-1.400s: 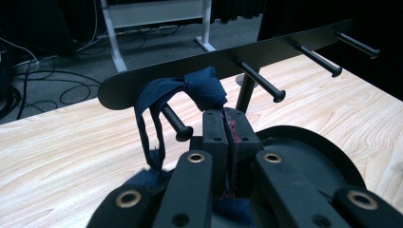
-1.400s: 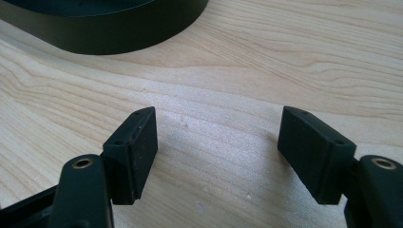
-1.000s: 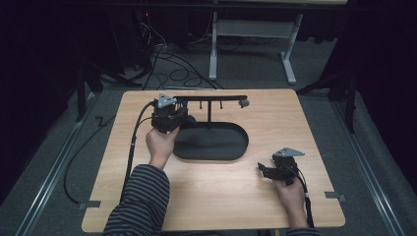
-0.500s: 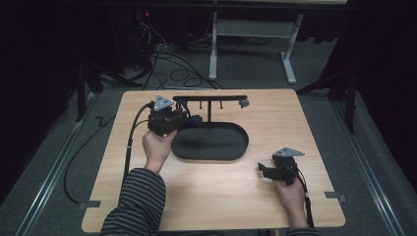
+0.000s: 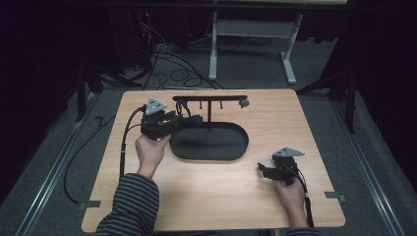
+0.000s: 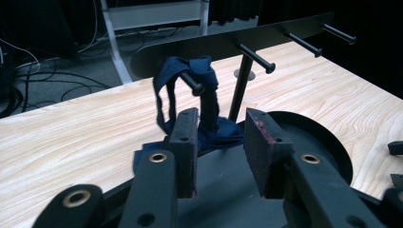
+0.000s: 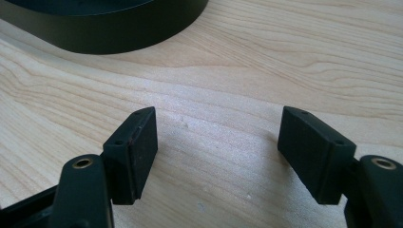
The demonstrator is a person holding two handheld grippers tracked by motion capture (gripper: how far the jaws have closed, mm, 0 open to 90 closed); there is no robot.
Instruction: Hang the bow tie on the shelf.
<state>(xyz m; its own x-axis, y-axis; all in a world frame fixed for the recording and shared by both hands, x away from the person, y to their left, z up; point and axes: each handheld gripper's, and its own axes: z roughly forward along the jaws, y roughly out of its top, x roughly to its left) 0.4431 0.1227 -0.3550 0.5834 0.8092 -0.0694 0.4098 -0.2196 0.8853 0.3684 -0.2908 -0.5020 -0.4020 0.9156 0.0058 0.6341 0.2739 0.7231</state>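
Note:
A dark blue cloth strap (image 6: 209,90) hangs looped over the left peg of a black rack (image 5: 211,98), its lower end on the rack's oval base (image 5: 209,142). My left gripper (image 6: 221,126) points at it from the left of the base; its jaws have just been opening and the pads do not press the strap, which hangs just beyond the tips. In the high view the left gripper (image 5: 189,119) sits at the base's left end. My right gripper (image 7: 218,137) rests open on the wooden table with nothing between its pads, near the front right (image 5: 263,169).
More bare pegs (image 6: 259,59) stick out along the rack's bar. The base's rim (image 7: 119,33) lies just ahead of the right gripper. The table edge (image 5: 216,227) runs along the front; cables and a white frame (image 5: 251,29) stand on the floor behind.
The left gripper has drawn back to the left from the rack and its jaws have spread, leaving the strap on the peg. The right gripper has not moved.

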